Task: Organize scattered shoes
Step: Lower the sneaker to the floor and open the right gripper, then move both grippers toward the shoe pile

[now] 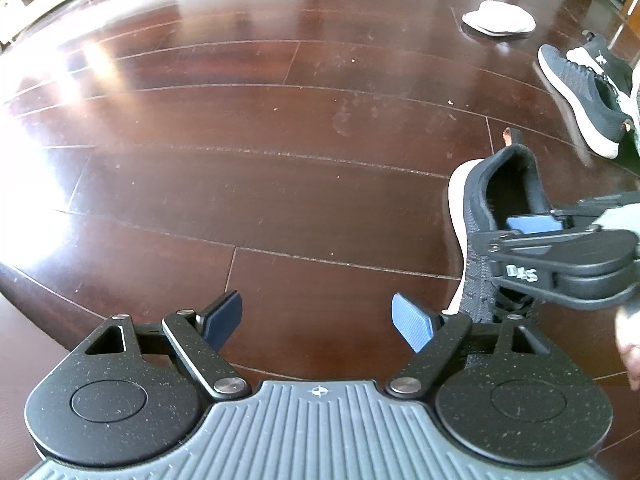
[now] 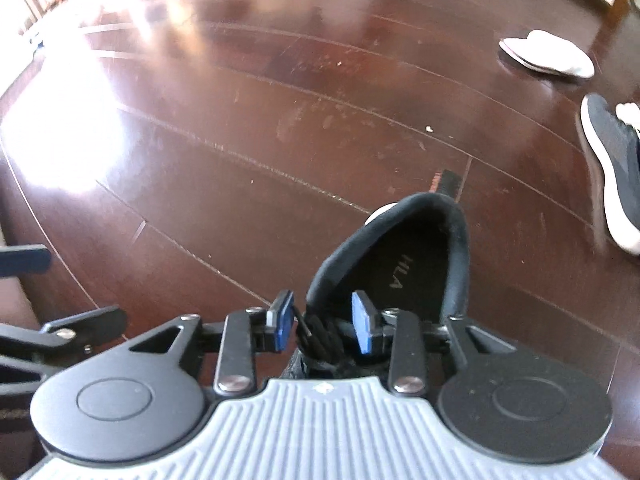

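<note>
The right gripper (image 2: 322, 326) was clamped on the collar of a black knit sneaker (image 2: 404, 256), held above the floor at 5 o'clock. The left gripper (image 1: 318, 322) stood open and empty. Two dark sneakers (image 1: 580, 88) and white slippers (image 1: 498, 19) lay at 2 o'clock, seemingly unsorted.

Glossy dark red-brown plank floor (image 1: 248, 184) with bright window glare at left, pale crumbs scattered mid-floor, white slippers (image 1: 499, 18) lying far right, pair of dark grey white-soled sneakers (image 1: 580, 92) nearby
</note>
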The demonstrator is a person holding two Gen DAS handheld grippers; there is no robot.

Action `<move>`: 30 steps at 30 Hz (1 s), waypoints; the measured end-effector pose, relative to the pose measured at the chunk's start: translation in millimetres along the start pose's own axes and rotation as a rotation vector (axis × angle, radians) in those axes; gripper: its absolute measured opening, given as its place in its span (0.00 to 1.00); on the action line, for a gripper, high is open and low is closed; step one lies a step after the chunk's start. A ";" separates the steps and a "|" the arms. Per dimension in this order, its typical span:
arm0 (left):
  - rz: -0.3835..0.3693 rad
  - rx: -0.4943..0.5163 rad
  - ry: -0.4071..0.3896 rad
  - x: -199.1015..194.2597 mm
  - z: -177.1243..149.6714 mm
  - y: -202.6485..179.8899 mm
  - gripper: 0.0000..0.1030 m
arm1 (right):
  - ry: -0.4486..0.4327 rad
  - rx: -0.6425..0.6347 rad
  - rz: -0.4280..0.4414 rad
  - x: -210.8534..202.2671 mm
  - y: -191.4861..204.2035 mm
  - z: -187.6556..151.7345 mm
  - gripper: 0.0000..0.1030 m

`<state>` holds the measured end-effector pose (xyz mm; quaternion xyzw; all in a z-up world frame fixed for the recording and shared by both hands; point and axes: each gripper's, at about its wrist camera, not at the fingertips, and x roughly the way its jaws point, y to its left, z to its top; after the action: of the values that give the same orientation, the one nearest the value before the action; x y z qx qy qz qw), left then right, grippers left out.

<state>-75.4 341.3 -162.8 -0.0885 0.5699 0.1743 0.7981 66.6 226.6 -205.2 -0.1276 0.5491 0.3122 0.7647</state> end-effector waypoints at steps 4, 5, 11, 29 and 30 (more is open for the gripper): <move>-0.012 0.012 -0.026 -11.6 7.1 -7.3 0.83 | -0.029 0.066 0.019 -28.6 -22.1 -2.3 0.34; -0.015 0.017 -0.033 -14.9 9.0 -9.9 0.83 | -0.039 0.083 0.015 -38.7 -30.1 -4.3 0.34; -0.040 0.084 -0.102 -43.4 26.5 -40.3 0.82 | -0.096 0.174 -0.025 -99.0 -80.5 -18.9 0.34; -0.152 0.368 -0.285 -145.1 90.6 -236.0 0.78 | -0.274 0.475 -0.153 -255.2 -236.0 -132.6 0.38; -0.159 0.366 -0.291 -150.9 94.1 -249.7 0.78 | -0.286 0.502 -0.150 -259.4 -241.4 -139.8 0.38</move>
<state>58.2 115.8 -3.7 0.0389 0.4620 0.0157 0.8859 57.0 -122.6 -53.3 0.0706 0.4846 0.1243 0.8630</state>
